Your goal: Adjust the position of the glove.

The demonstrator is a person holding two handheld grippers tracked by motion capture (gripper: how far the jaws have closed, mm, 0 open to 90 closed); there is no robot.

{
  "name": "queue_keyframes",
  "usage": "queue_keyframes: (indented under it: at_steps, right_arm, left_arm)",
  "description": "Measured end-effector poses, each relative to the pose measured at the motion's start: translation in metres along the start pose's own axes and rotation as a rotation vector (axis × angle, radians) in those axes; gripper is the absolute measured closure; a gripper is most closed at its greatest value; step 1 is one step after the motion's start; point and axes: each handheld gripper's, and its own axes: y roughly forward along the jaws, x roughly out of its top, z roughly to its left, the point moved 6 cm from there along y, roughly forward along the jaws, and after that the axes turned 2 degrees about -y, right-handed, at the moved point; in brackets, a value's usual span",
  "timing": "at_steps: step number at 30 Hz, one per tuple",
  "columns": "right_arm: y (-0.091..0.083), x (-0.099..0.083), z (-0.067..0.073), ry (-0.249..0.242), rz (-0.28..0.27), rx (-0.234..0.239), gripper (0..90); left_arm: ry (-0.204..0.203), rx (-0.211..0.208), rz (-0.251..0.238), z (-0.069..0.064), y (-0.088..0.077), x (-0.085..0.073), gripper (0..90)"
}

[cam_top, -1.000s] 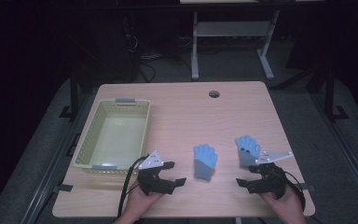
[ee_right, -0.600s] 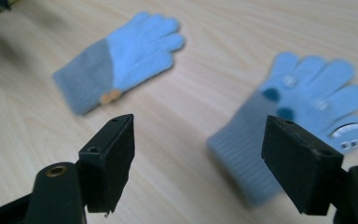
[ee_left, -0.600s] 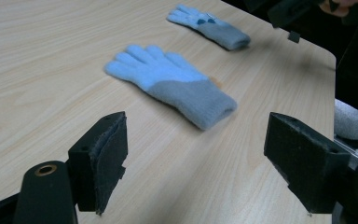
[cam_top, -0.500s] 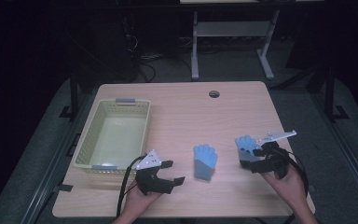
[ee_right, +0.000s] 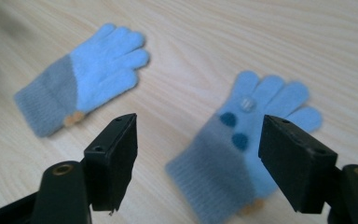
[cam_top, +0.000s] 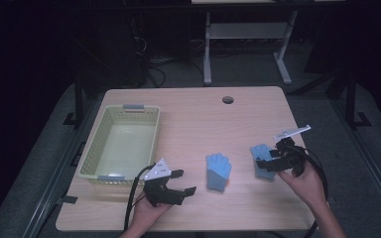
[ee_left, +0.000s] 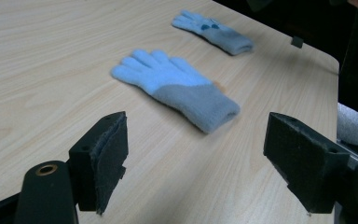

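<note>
Nearby, both gloves lie unobstructed; right hand-held gripper (cam_top: 270,161) gapes wide over dotted glove (ee_right: 242,140), basket (cam_top: 92,148) well apart.

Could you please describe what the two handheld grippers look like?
Both the left gripper and right gripper are black, each with two blocky, padded jaws. Each carries a grey three-cornered plate on top and trails a black cable. The person's forearms are bare, with no sleeves visible.

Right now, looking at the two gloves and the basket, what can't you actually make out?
- Dotted glove: in the right gripper view its cuff is blurred and partly behind the right gripper's jaws; in the high view the gripper covers its cuff side.
- Plain glove: underside hidden against the table.
- Basket: near inner wall hidden by its rim, high view.
</note>
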Motion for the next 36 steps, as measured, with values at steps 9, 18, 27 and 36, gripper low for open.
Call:
queue_keyframes:
  at_steps: [9,18,27,36]
  right_arm:
    - [0.006,0.006,-0.009,0.038,0.003,-0.009,31.0]
    - [0.015,0.004,-0.021,0.06,0.04,-0.035,38.4]
    - [0.027,-0.001,-0.028,0.085,0.112,-0.046,49.9]
    - [0.044,-0.012,-0.032,0.093,0.232,-0.08,58.8]
  left_arm:
    - [-0.005,-0.006,0.004,-0.001,0.002,0.0,21.6]
    - [0.0,-0.01,0.0,-0.003,0.002,0.001,21.5]
    - [0.0,-0.017,0.009,-0.004,0.004,-0.001,21.6]
    - [-0.001,-0.015,0.01,-0.004,0.003,-0.001,21.6]
